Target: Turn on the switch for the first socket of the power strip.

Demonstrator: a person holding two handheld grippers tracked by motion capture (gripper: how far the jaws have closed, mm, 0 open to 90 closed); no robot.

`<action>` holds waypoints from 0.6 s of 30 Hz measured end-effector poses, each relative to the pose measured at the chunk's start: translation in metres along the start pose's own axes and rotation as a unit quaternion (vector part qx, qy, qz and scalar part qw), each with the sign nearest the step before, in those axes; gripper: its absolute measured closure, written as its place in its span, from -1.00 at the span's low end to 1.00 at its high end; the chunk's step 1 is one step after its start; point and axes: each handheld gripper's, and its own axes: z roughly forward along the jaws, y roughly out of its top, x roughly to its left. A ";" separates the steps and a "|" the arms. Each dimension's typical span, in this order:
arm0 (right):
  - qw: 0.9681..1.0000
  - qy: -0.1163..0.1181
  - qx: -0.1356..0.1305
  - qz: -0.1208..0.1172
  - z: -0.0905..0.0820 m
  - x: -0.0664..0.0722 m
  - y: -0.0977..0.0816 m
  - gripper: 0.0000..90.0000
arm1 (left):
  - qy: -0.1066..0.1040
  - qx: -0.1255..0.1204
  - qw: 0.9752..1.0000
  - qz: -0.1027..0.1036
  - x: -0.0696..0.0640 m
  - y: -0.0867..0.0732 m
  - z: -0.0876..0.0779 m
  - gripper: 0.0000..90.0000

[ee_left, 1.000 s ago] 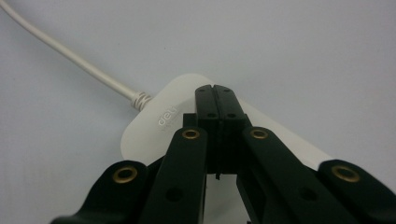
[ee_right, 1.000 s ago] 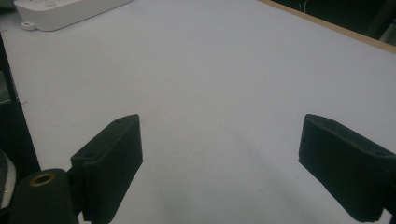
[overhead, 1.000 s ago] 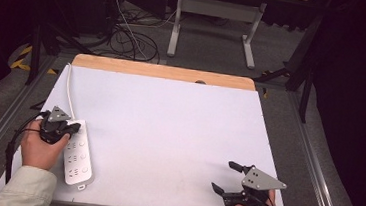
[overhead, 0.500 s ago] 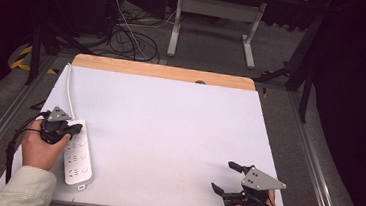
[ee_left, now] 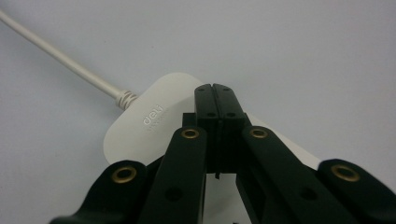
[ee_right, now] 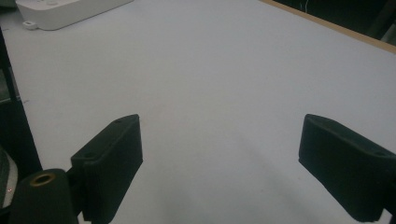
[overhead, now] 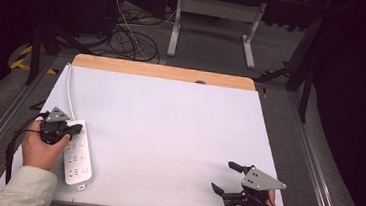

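Jaws, left: pressed flat together with nothing between them, tips resting at or just above the cable end of the white power strip (ee_left: 154, 123); the left gripper view cannot settle whether they actually touch.
Jaws, right: spread wide over bare table, gripping nothing — the right gripper (overhead: 225, 178) sits well apart from the strip.
Thing in hand: the power strip (overhead: 78, 158) lies flat near the left front corner of the white table (overhead: 168, 132), long axis running away from the person, its cord (overhead: 69, 90) trailing toward the far left edge.
Left gripper: the left gripper (overhead: 70, 131) hovers over the strip's far end, beside the spot where the cord enters the casing.
Step, as I judge it: closed tips poised on the casing suggest a press or a nudge on the strip rather than a pick-up.
Doing it well: keep the tips closed and come straight down on the casing, not on the cord's strain relief; push along the long axis so the strip slides without pivoting.
Risk: an off-centre push may swing the light casing round, and the cord could drag it back.
Left hand pose: forearm in from the bottom left, hand (overhead: 41, 148) wrapped round the gripper body, tool tilted forward and down.
Right hand pose: low at the near right edge — gripper level, pointing left across the table.
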 end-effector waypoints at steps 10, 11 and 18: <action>1.000 0.000 0.000 0.001 0.000 0.000 0.000 -0.68 | 0.008 0.005 1.000 0.005 -0.003 0.000 0.001 1.00; 1.000 0.000 0.000 0.001 0.000 0.000 0.000 -0.68 | 0.009 0.006 1.000 0.006 -0.003 0.000 0.001 1.00; 1.000 0.000 -0.001 0.002 -0.001 0.000 0.000 -0.68 | 0.000 -0.002 1.000 0.001 -0.002 -0.002 0.003 1.00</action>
